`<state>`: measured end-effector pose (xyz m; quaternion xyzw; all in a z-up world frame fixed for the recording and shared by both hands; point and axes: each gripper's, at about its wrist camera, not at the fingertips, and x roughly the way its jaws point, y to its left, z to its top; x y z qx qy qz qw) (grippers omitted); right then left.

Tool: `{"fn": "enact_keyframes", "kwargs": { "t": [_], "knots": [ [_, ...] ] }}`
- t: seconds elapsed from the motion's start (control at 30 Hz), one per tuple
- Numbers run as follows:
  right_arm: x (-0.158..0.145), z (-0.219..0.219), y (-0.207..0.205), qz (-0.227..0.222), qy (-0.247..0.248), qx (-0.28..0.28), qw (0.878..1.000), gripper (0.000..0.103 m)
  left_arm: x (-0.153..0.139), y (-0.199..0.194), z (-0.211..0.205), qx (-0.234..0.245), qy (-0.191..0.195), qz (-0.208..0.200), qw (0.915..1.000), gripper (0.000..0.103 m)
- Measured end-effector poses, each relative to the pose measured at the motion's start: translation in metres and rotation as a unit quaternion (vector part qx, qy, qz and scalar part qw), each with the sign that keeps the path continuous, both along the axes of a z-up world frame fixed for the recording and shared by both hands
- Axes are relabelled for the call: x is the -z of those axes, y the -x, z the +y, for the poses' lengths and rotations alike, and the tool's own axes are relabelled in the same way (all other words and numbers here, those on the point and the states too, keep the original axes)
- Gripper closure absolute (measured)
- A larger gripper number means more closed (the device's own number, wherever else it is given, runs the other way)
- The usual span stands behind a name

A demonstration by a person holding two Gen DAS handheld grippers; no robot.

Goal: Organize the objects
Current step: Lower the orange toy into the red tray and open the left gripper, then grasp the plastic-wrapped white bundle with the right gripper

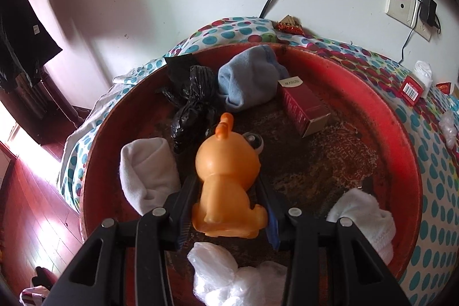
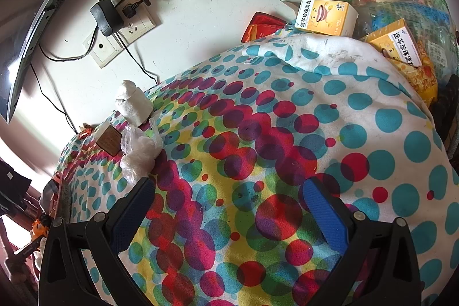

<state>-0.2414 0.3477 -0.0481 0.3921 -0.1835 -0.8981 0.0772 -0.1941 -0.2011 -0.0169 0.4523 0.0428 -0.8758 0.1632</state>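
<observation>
1. My left gripper [image 1: 226, 208] is clamped on the orange toy [image 1: 226, 177], low over the red tray [image 1: 401, 139], near side.
2. I'd ease it into the bare patch right of the white sock [image 1: 145, 171], then let go.
3. Right gripper [image 2: 229, 214] hangs wide, empty, over the spotted cloth [image 2: 287, 134].

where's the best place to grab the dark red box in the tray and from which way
Grip the dark red box across its two long side faces near the middle, coming down from above. It lies flat on the red tray, its far end near the blue-grey sock, long sides clear.
</observation>
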Motion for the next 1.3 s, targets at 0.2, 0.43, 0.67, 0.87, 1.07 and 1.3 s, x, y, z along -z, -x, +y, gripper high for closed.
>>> {"fn": "enact_keyframes", "kwargs": {
  "t": [0.2,0.43,0.67,0.87,1.07,1.3],
  "knots": [
    [0.0,0.0,0.0,0.0,0.0,0.0,1.0,0.0,0.006,0.0,-0.001,0.0,0.001,-0.006,1.0,0.056],
    [0.0,0.0,0.0,0.0,0.0,0.0,1.0,0.0,-0.011,-0.01,0.005,0.009,0.011,0.034,0.9993,0.046],
    [0.001,0.0,0.0,-0.001,-0.001,-0.001,1.0,0.0,-0.082,-0.056,0.012,0.016,0.001,0.162,0.9866,0.044],
    [0.001,0.0,0.0,-0.002,-0.004,-0.001,1.0,0.0,-0.097,-0.125,0.052,0.059,-0.001,0.208,0.9764,0.042],
    [0.001,-0.012,0.005,-0.024,-0.058,-0.002,0.998,0.0,-0.051,-0.166,0.103,0.088,-0.034,0.198,0.9756,0.042],
    [-0.006,-0.073,0.006,-0.03,-0.126,-0.025,0.991,0.0,-0.014,-0.179,0.154,0.163,-0.016,0.192,0.9678,0.042]
  ]
}}
